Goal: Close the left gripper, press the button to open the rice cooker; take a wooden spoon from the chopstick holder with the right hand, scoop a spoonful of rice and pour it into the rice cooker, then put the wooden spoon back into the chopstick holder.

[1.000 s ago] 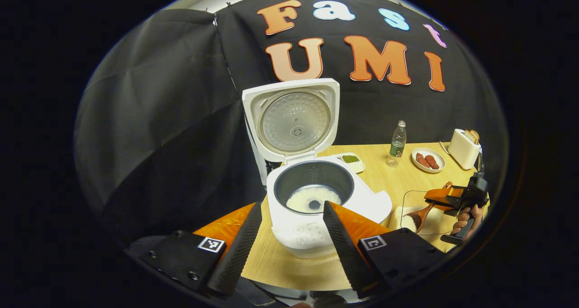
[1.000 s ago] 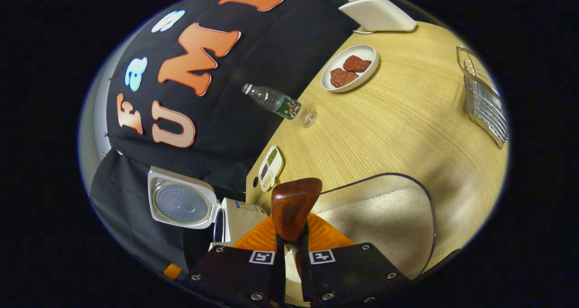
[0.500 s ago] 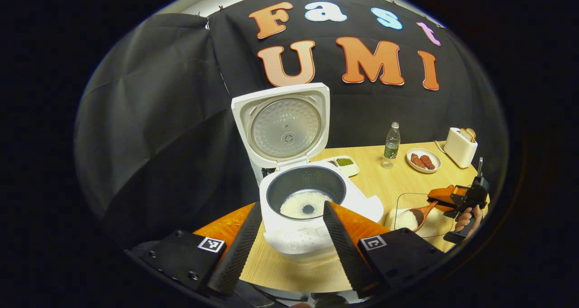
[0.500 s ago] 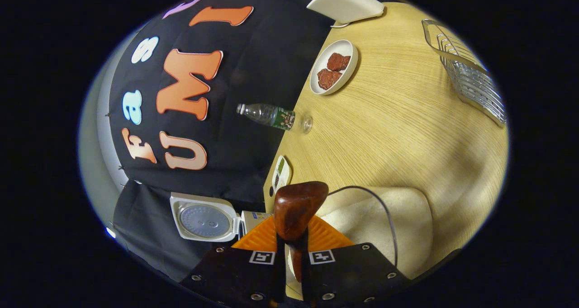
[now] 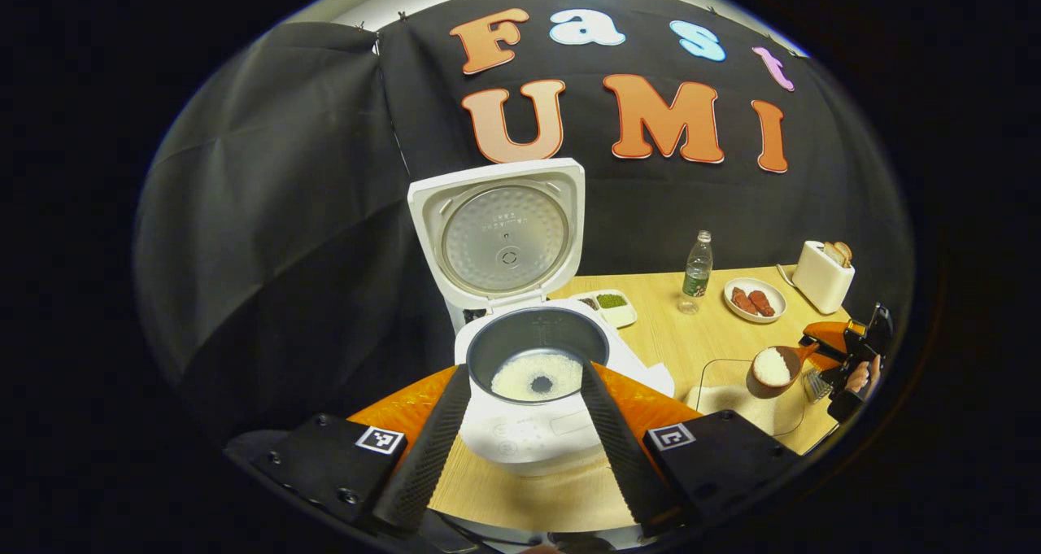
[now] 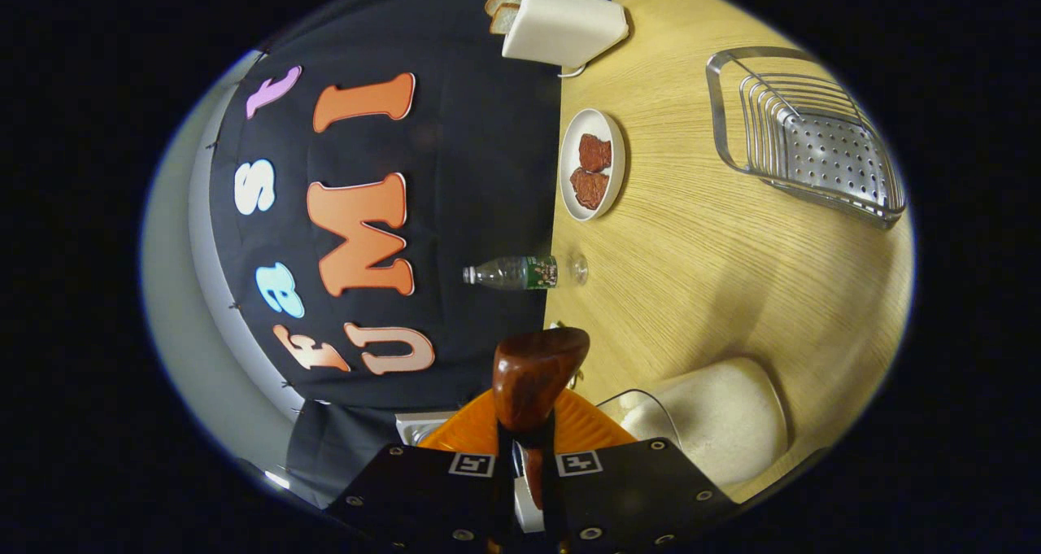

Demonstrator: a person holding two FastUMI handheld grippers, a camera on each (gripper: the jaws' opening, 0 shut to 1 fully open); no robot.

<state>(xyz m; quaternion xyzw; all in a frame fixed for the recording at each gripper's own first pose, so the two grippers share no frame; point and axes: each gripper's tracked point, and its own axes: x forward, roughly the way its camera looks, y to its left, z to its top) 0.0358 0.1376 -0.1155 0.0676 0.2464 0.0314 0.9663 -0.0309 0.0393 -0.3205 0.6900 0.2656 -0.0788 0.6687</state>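
Left gripper view looks down past the left gripper (image 5: 524, 424), whose two fingers stand well apart with nothing between them, toward the rice cooker (image 5: 533, 391) on the wooden table (image 5: 683, 338). The cooker's lid (image 5: 500, 233) stands upright and open, and a thin ring of rice (image 5: 537, 375) lies on the bottom of the dark inner pot. Compared with a second ago the cooker sits a little lower and further left in this view.

At the right edge, a hand (image 5: 854, 375) holds the right gripper (image 5: 821, 346), which is clamped on the handle of the wooden spoon (image 5: 773, 369). The spoon bowl now faces up with a heap of rice in it and hangs above the glass bowl of rice (image 5: 752, 403); a second ago its bowl was down in that rice.

Right gripper view shows that gripper (image 6: 527, 456) closed tight on the spoon handle (image 6: 533, 375), which sticks out forward between the fingers. The scene has rolled further since the earlier frame, so the table now runs up the right side. The glass bowl of rice (image 6: 716, 416) lies just right of the gripper, with the water bottle (image 6: 520, 272), the plate of meat (image 6: 592, 166), the toaster (image 6: 561, 27) and the metal rack (image 6: 805, 135) beyond.
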